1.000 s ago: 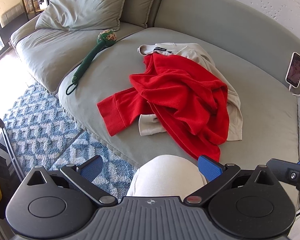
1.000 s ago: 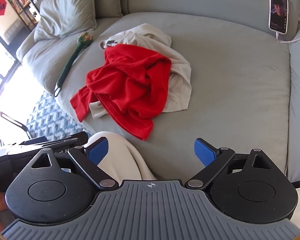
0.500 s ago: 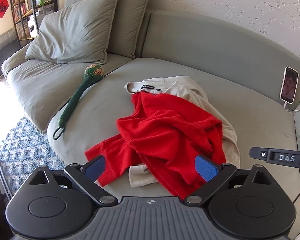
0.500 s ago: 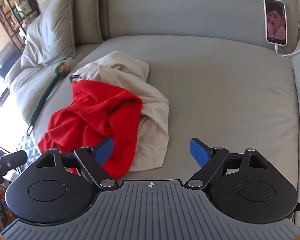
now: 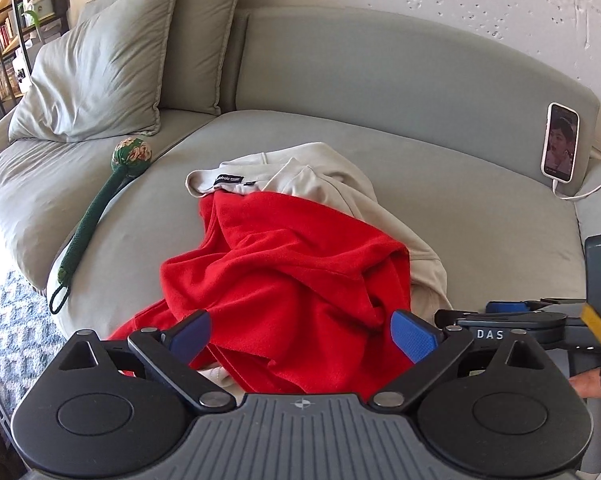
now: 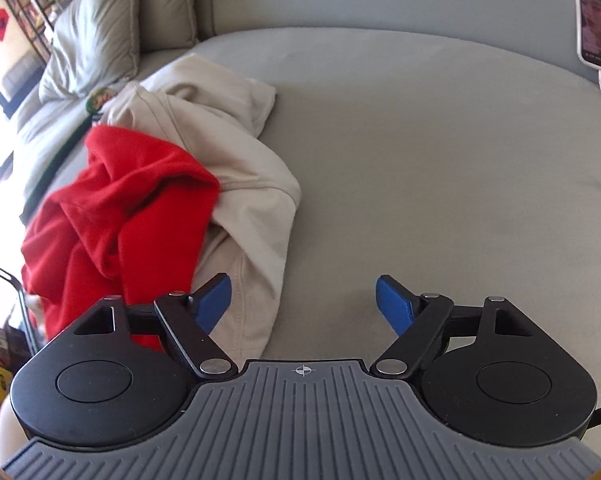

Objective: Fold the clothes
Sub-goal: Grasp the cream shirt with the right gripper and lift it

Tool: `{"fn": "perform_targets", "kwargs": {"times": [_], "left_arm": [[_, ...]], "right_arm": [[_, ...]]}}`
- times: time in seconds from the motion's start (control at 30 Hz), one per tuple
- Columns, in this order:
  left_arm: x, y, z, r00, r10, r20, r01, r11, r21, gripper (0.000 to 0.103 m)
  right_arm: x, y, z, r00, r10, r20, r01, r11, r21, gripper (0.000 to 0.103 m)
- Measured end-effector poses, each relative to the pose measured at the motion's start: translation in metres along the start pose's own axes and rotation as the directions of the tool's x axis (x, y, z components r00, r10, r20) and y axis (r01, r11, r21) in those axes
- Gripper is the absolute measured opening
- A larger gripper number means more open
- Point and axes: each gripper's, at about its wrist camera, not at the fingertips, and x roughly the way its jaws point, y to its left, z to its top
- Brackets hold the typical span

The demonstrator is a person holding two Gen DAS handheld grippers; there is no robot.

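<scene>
I found the red garment (image 5: 292, 280) heaped over the beige garment (image 6: 236, 168) on the sofa (image 5: 480, 208). My left gripper (image 5: 302, 338) stood spread above the red cloth; my right gripper (image 6: 303, 304) was spread too, holding nothing.

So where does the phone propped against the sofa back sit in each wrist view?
Left wrist view: phone at the right edge, upright against the sofa backrest, white cable trailing from its base.
Right wrist view: phone in the top right corner, partly cut off by the frame.
Shared landmark: the red garment lying over the beige garment.
</scene>
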Motion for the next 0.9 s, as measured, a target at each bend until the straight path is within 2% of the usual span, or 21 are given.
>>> {"fn": "perform_targets", "kwargs": {"times": [0.03,0.07,0.1,0.13,0.17,0.23,0.3,0.37,0.43,0.47,0.5,0.53,0.57,0.63,0.67,0.7,0.77,0.8,0.83,0.87,0.9], "left_arm": [[0.001,0.001,0.0,1.0,0.004,-0.005,-0.004,1.0,-0.004,0.097],[0.002,0.002,0.0,1.0,0.008,-0.008,-0.008,1.0,-0.007,0.097],[0.002,0.003,0.0,1.0,0.013,-0.011,-0.013,1.0,-0.01,0.097],[0.002,0.004,0.0,1.0,0.017,-0.012,-0.017,1.0,-0.013,0.097],[0.001,0.006,-0.001,1.0,0.021,-0.009,-0.021,1.0,-0.019,0.097],[-0.002,0.01,-0.001,1.0,0.028,-0.002,-0.028,0.999,-0.035,0.097],[-0.008,0.018,-0.001,0.999,0.042,0.01,-0.041,0.996,-0.075,0.097],[-0.014,0.027,-0.001,0.998,0.057,0.023,-0.054,0.991,-0.12,0.097],[-0.025,0.037,0.002,0.996,0.074,0.051,-0.064,0.984,-0.166,0.097],[-0.033,0.042,0.003,0.994,0.082,0.072,-0.067,0.98,-0.185,0.097],[-0.041,0.047,0.004,0.992,0.088,0.093,-0.068,0.977,-0.2,0.097],[-0.05,0.051,0.005,0.99,0.086,0.116,-0.059,0.975,-0.216,0.097],[-0.06,0.055,0.006,0.987,0.08,0.14,-0.046,0.971,-0.233,0.097],[-0.08,0.062,0.009,0.98,0.061,0.191,-0.01,0.966,-0.257,0.097],[-0.091,0.063,0.01,0.975,0.041,0.22,0.018,0.966,-0.26,0.098],[-0.1,0.063,0.01,0.969,0.019,0.247,0.045,0.967,-0.252,0.1],[-0.113,0.059,0.01,0.961,-0.027,0.277,0.092,0.97,-0.224,0.101],[-0.116,0.055,0.009,0.961,-0.046,0.273,0.106,0.972,-0.211,0.102],[-0.119,0.052,0.008,0.961,-0.065,0.269,0.121,0.973,-0.198,0.102],[-0.118,0.048,0.006,0.964,-0.074,0.255,0.125,0.973,-0.192,0.102],[-0.116,0.045,0.002,0.969,-0.079,0.235,0.125,0.975,-0.186,0.102]], "right_arm": [[0.005,0.001,-0.001,1.0,0.005,0.008,-0.005,1.0,-0.014,0.068],[0.01,0.003,-0.001,1.0,0.01,0.017,-0.009,1.0,-0.03,0.065],[0.012,0.009,-0.001,0.999,0.011,0.035,-0.008,0.998,-0.065,0.051],[0.014,0.015,0.002,0.999,0.037,0.031,-0.034,0.995,-0.093,0.017],[0.014,0.021,0.006,0.998,0.061,0.021,-0.059,0.994,-0.088,0.0],[0.01,0.034,0.016,0.996,0.087,0.032,-0.085,0.993,-0.082,0.0],[-0.011,0.049,0.034,0.986,0.13,0.108,-0.123,0.99,-0.069,0.0],[-0.052,0.072,0.067,0.953,0.197,0.23,-0.186,0.98,-0.067,0.0],[-0.097,0.096,0.098,0.902,0.254,0.35,-0.23,0.967,-0.109,0.0],[-0.121,0.109,0.113,0.87,0.276,0.408,-0.24,0.961,-0.139,0.0],[-0.154,0.124,0.129,0.827,0.287,0.484,-0.228,0.957,-0.178,0.0],[-0.184,0.134,0.139,0.779,0.295,0.553,-0.218,0.955,-0.203,0.0],[-0.216,0.14,0.144,0.722,0.29,0.629,-0.196,0.956,-0.216,0.0],[-0.293,0.148,0.144,0.555,0.252,0.793,-0.116,0.967,-0.227,0.0],[-0.325,0.149,0.138,0.485,0.231,0.844,-0.078,0.972,-0.221,0.0],[-0.359,0.149,0.13,0.429,0.206,0.88,-0.035,0.977,-0.211,0.0],[-0.402,0.143,0.112,0.406,0.15,0.901,0.036,0.983,-0.18,0.0],[-0.417,0.137,0.102,0.426,0.117,0.897,0.056,0.986,-0.155,0.004],[-0.423,0.131,0.094,0.464,0.098,0.88,0.068,0.987,-0.145,0.007],[-0.425,0.124,0.084,0.531,0.081,0.843,0.084,0.985,-0.148,0.01],[-0.422,0.116,0.074,0.593,0.07,0.802,0.09,0.984,-0.152,0.033]]}}
